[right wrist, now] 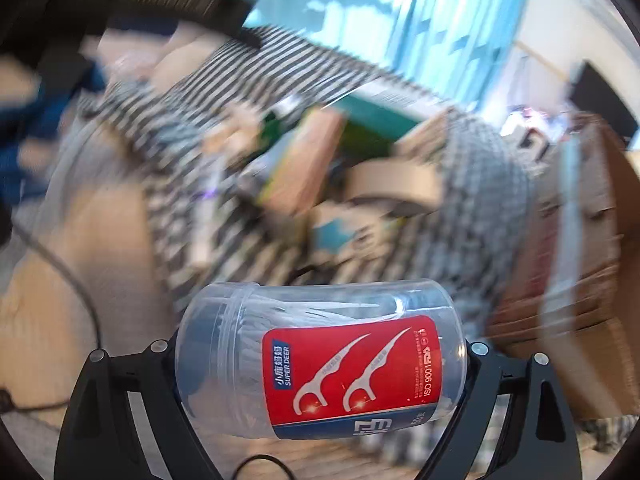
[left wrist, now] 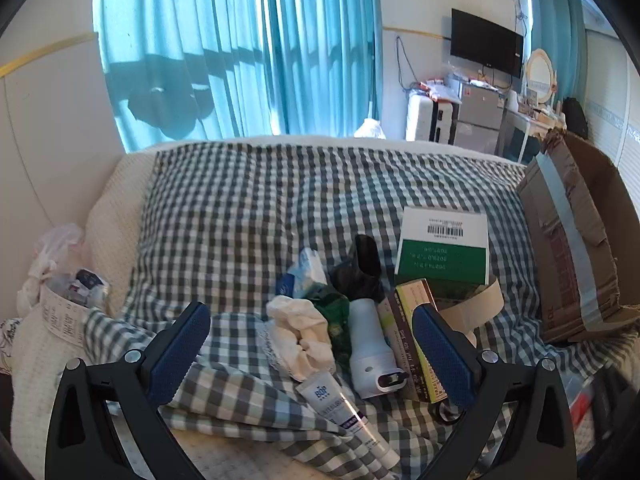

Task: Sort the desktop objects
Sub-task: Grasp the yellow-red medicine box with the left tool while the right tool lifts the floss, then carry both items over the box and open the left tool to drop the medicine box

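Observation:
A pile of small objects lies on a checked cloth (left wrist: 248, 208): a white bottle (left wrist: 370, 344), a white tube (left wrist: 340, 408), a crumpled tissue (left wrist: 304, 332), a yellow-brown carton (left wrist: 412, 344), a green-and-white box (left wrist: 444, 248), a tape roll (left wrist: 476, 304) and a black object (left wrist: 360, 268). My left gripper (left wrist: 310, 312) hangs open just above this pile, its blue pads either side of the tissue and bottle, touching nothing. My right gripper (right wrist: 320, 356) is shut on a clear jar of floss picks (right wrist: 320, 360) with a red label, held sideways in the air.
An open cardboard box (left wrist: 580, 248) stands at the right edge of the cloth. A knotted plastic bag (left wrist: 60, 276) with a receipt sits at the left. The right wrist view is blurred; the tape roll (right wrist: 392, 184) and cardboard box (right wrist: 592, 240) show below the jar.

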### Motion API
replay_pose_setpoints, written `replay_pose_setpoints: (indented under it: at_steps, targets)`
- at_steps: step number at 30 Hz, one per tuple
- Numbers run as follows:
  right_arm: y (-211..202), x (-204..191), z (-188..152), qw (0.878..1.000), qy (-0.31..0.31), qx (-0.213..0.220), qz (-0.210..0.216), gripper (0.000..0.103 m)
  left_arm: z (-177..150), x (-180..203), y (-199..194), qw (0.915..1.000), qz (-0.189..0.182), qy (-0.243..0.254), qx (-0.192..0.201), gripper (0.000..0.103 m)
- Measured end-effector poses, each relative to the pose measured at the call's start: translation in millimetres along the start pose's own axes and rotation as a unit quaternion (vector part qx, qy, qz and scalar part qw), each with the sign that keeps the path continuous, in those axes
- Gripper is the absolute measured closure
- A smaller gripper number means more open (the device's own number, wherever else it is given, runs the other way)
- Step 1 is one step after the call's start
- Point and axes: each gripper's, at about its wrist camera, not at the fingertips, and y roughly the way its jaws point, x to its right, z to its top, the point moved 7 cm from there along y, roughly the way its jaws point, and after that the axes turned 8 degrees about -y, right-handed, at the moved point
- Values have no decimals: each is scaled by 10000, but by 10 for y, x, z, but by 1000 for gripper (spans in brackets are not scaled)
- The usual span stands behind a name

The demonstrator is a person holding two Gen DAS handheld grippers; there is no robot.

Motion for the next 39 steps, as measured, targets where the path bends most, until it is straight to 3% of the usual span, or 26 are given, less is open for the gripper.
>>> replay_pose_setpoints:
  at_steps: [6, 10, 12, 13, 15, 18, 24, 31, 39]
  targets:
    - [-20, 339, 265, 9963, 276, 334, -744, 13, -216, 252, 309, 9984, -304, 116, -460, 0]
    - [-280, 616, 287, 9903, 371, 564, -1213, 13, -301, 515, 506, 9959, -614, 192, -641, 2]
    - [-467, 655, 325, 9877, 387, 681, -1354, 13, -370, 614, 656, 9940, -616, 244, -868, 26]
    - [-494, 689, 362, 9867, 391, 722, -1406, 13, -425, 672, 744, 9920, -689, 244, -1033, 33]
    - [-592, 710, 362, 9847, 437, 842, -1459, 13, -519, 756, 850, 9884, -795, 239, -1273, 60]
    - [-689, 753, 384, 9816, 498, 1004, -1549, 13, -566, 783, 829, 9904, -632, 414, -1158, 69]
    - [-869, 811, 517, 9762, 570, 1279, -1658, 13, -457, 692, 493, 9917, -799, 381, -931, 71]
    - [-1224, 932, 696, 9655, 713, 1736, -1805, 13, -6, 619, -103, 9955, -887, 292, -133, 71]
    - [-1762, 1143, 883, 9480, 905, 2337, -1961, 13, 440, 708, -722, 9918, -984, 191, 790, 71]
